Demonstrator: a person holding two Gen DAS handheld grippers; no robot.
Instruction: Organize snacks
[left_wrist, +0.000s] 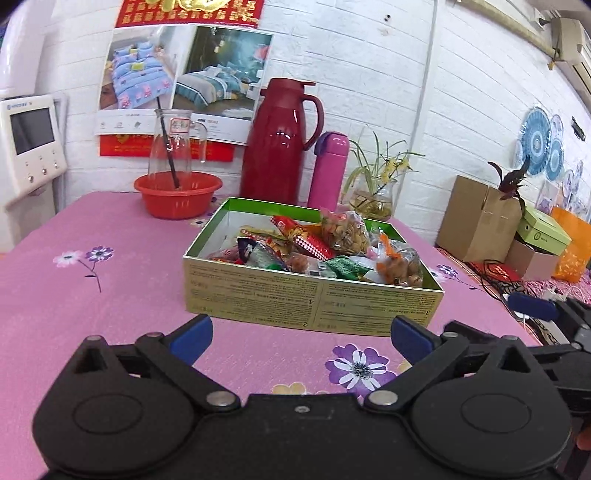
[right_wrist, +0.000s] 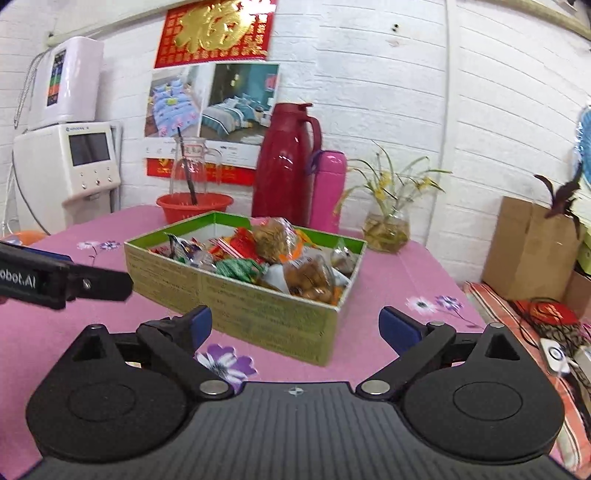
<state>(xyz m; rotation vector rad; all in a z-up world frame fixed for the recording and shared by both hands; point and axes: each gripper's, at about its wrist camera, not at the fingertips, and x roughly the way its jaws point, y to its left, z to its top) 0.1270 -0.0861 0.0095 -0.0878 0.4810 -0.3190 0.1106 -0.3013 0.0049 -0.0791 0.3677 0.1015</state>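
Task status: the snacks (left_wrist: 325, 243) all lie piled in the open box (left_wrist: 258, 295), which stands mid-table. None shows loose on the cloth in either view. Judged from this, gathering is largely done; what is left, if anything, is tidying the heap, which sits unsorted, some packets rising above the rim.

Left gripper (left_wrist: 301, 334): jaws spread wide, holding nothing, just short of the box's near wall. Right gripper (right_wrist: 295, 328): likewise spread and empty, facing the box's near corner. Neither touches the box.

Surface: table (left_wrist: 92, 314) under a pink cloth with purple flowers. Behind the box stand a red basin (left_wrist: 177, 195) with a glass jug (left_wrist: 170, 144) in it, a red thermos (left_wrist: 277, 140), a pink flask (left_wrist: 327, 170) and a plant in a glass vase (left_wrist: 373, 201).

Room: white brick wall with posters; a white appliance to the left; cardboard boxes (left_wrist: 476, 218) and cables to the right.
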